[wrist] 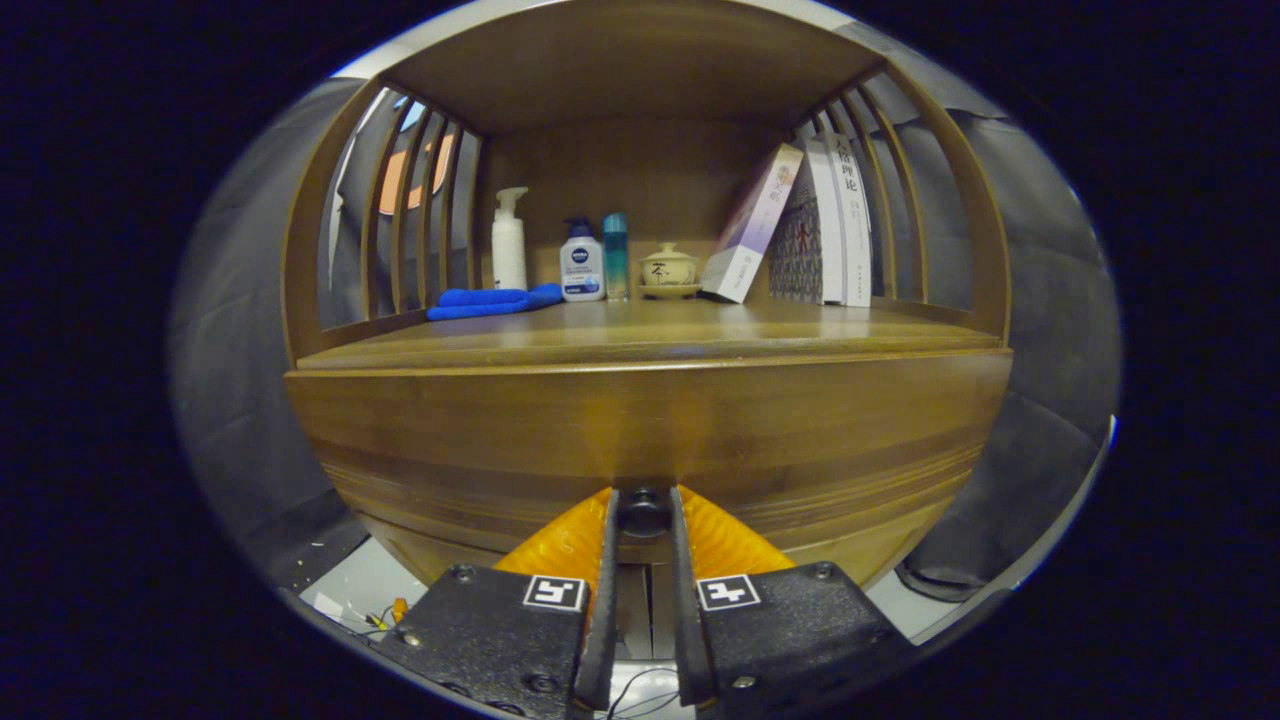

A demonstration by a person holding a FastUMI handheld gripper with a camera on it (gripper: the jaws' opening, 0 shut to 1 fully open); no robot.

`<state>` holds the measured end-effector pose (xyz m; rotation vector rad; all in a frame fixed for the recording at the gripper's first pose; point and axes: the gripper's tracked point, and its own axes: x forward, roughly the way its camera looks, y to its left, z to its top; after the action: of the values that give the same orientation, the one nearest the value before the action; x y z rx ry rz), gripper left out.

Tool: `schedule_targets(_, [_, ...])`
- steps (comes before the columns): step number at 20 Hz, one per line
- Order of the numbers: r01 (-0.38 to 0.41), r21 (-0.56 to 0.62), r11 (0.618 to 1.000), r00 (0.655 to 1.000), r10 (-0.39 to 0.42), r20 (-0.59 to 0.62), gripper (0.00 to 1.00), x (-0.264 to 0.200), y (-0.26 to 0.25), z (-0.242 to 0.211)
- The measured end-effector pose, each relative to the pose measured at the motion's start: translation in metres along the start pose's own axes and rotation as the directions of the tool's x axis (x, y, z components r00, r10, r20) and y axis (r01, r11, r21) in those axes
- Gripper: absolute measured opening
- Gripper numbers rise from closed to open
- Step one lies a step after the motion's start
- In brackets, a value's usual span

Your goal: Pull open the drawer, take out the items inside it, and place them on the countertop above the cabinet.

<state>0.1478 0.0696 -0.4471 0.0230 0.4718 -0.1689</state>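
Observation:
A wooden cabinet's drawer front (650,430) stands close ahead of me, under the countertop (640,340). A small dark round knob (643,510) sits on the drawer front. My gripper (643,512) has both fingers pressed on the sides of this knob. The drawer looks closed, and its inside is hidden.
On the countertop, near the back wall, stand a white pump bottle (509,240), a white bottle with a blue cap (582,262), a teal bottle (616,256) and a small lidded pot (668,270). A blue cloth (492,301) lies left. Books (810,225) lean at right. Slatted sides enclose the shelf.

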Motion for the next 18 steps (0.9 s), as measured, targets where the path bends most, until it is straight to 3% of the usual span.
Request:
schedule_targets(7, [-0.016, 0.014, 1.0, 1.0, 0.016, -0.023, 0.22, -0.003, -0.003, -0.002])
schedule_targets(18, [-0.022, -0.025, 0.999, 1.0, 0.022, 0.005, 0.22, -0.053, -0.005, -0.02])
